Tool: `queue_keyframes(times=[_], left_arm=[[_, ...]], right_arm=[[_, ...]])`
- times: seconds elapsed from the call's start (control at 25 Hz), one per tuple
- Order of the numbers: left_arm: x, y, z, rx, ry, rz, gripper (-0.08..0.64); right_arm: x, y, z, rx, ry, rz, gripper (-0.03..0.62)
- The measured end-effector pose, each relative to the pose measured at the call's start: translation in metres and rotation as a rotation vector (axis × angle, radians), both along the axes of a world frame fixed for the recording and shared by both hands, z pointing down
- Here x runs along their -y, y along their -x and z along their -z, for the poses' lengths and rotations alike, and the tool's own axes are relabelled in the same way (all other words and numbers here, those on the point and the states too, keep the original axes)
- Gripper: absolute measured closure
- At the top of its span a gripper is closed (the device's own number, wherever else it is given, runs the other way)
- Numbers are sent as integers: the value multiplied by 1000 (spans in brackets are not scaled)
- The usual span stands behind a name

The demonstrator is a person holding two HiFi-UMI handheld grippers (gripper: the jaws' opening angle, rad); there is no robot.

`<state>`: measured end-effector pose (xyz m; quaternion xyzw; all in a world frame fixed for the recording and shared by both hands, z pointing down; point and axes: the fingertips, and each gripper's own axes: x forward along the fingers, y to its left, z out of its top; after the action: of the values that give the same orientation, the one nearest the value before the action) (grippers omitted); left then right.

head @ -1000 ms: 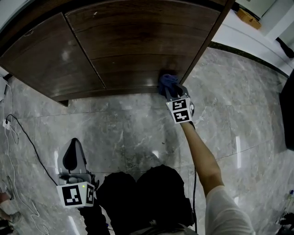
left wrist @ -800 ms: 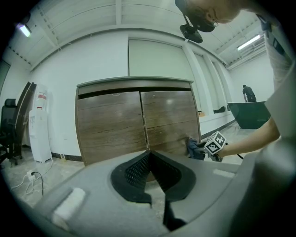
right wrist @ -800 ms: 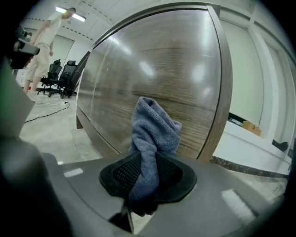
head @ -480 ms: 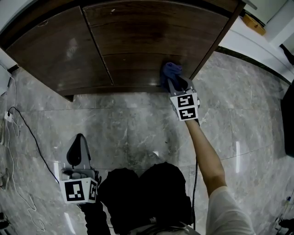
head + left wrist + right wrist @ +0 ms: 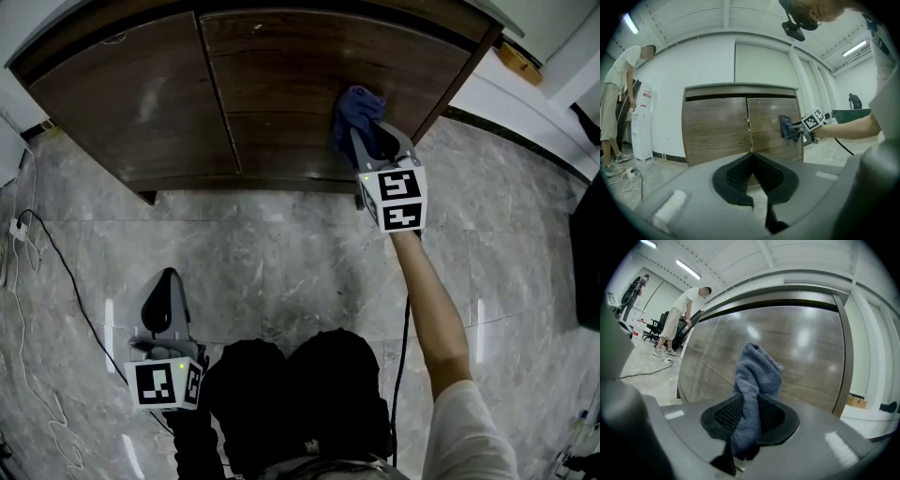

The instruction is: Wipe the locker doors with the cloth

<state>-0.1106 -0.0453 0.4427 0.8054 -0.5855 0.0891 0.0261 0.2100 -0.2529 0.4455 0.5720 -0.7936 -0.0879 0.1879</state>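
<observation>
The right gripper (image 5: 749, 416) is found clamped on a blue-grey cloth (image 5: 757, 373). The cloth is pinched between the two jaws and stands up beyond them in a bunched fold. In the head view the cloth is seen at about 1 o'clock, set against the right door (image 5: 309, 75) of the brown wooden locker (image 5: 740, 90), towards that door's right edge. The left door (image 5: 122, 94) is touched by neither tool.

The left gripper (image 5: 751, 158) is recorded at about 7 o'clock in the head view, low over the grey marble floor (image 5: 281, 253) and well apart from the locker. Its jaws are closed together with nothing between them, and it is pointed at the seam between the two doors.

In the left gripper view a person (image 5: 618, 93) is noted standing by the white wall at 9 o'clock.
</observation>
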Motion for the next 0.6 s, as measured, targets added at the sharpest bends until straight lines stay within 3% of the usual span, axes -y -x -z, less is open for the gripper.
queue_keyframes(times=[0.6], left_arm=[[0,3,0,-28,-3,-6,558]], right_arm=[[7,30,135,65,-166,38,501]])
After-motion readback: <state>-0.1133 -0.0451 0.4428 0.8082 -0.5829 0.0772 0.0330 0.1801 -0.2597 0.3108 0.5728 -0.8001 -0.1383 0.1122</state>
